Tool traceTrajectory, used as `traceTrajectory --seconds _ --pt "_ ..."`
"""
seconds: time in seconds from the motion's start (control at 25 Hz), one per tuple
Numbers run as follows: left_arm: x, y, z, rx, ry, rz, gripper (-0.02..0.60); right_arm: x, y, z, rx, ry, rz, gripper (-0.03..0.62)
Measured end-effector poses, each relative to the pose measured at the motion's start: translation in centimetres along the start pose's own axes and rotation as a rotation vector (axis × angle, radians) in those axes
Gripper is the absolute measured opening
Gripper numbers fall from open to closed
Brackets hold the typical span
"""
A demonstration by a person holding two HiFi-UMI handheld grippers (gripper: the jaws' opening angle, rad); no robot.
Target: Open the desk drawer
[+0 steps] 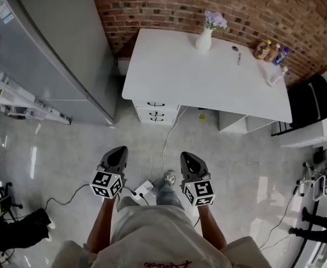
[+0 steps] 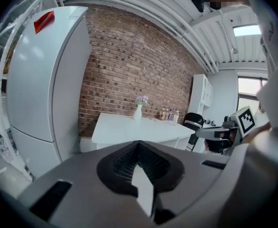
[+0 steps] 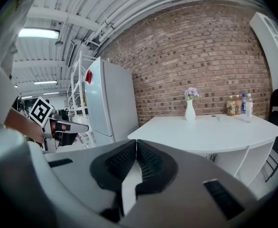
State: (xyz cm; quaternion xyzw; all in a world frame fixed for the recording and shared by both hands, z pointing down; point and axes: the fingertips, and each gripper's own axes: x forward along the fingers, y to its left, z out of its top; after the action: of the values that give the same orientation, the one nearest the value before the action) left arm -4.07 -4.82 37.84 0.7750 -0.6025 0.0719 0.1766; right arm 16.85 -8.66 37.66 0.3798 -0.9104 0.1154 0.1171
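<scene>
Pale shirt (image 1: 152, 233), head view: worn by the person and seen lowest in the frame, with both forearms held forward over the grey floor.
Head view, left tongs (image 1: 119, 149): grey two-jaw tongs with a marker cube, pointed toward the desk and well apart from it.
Head view, right tongs (image 1: 187, 156): a matching grey pair, held level with the left one and equally far from the desk.
Head view, desk (image 1: 208, 80): a white rectangular desk set against a red brick wall.
Head view, drawer stack (image 1: 156, 111): three white drawers with dark handles under the desk's end nearest the grey refrigerator (image 1: 51, 54). All fronts are seen flush and shut.
Left gripper view, left tongs (image 2: 139, 143): the ridged black pads are pressed together at the tips and nothing is pinched. The desk (image 2: 129, 128) is seen far ahead.
Right gripper view, right tongs (image 3: 136, 141): the pads are likewise pressed together on nothing, and the desk (image 3: 210, 132) lies ahead.
Progress: nothing is judged done. The approach, the grasp of a handle and the pull are all left.
</scene>
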Motion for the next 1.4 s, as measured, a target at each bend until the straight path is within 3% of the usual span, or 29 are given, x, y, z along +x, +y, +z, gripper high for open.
traceTrajectory --seconds 0.2,0.44,0.6,0.96,1.4 --pt "0.9 -0.1 -1.5 -0.028 0.035 0.064 0.012 2.1 -2.3 -1.2 -0.006 0.038 0.067 0.017" --pt "2.0 2.1 -2.0 -0.064 0.051 0.092 0.012 4.6 -1.7 -2.0 0.024 0.072 0.094 0.017" --pt "3.8 4.6 -1.4 -0.041 0.058 0.047 0.012 7.2 -0.8 -2.2 0.041 0.079 0.066 0.017" --pt "7.3 11.4 -0.5 0.032 0.086 -0.089 0.012 13.4 1.6 -1.6 0.080 0.081 -0.079 0.017" --pt "8.6 11.3 -4.0 0.003 0.107 -0.131 0.012 16.7 2.3 -3.9 0.066 0.114 -0.077 0.017"
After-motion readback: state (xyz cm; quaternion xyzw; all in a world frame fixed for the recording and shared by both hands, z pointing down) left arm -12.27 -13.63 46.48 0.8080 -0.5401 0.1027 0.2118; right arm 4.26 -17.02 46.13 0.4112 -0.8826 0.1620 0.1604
